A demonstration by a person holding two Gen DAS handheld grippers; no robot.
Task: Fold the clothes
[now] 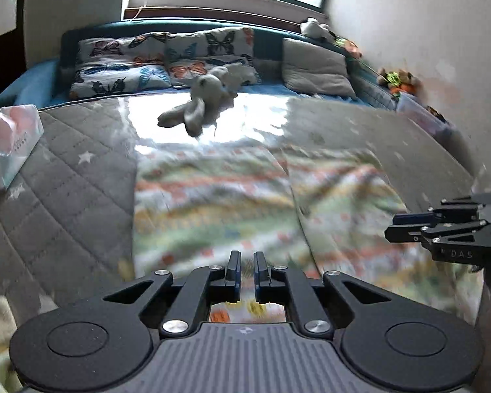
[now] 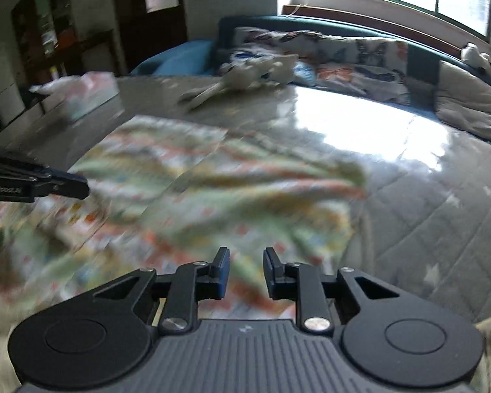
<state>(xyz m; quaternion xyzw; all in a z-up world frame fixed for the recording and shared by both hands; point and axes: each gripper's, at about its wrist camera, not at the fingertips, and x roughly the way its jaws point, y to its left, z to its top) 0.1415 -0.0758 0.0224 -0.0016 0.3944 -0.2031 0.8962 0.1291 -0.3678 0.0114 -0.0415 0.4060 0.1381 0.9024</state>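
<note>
A patterned garment in green, orange and white lies spread on the grey quilted bed; it is motion-blurred in both views. My left gripper hovers over the garment's near edge with a narrow gap between its fingers and nothing in them. My right gripper hovers over the garment's near right part, fingers apart and empty. The right gripper shows at the right edge of the left wrist view, and the left gripper at the left edge of the right wrist view.
A grey plush rabbit lies beyond the garment. Butterfly pillows and a grey pillow line the headboard. A tissue pack sits at the bed's left edge. Small toys sit along the right wall.
</note>
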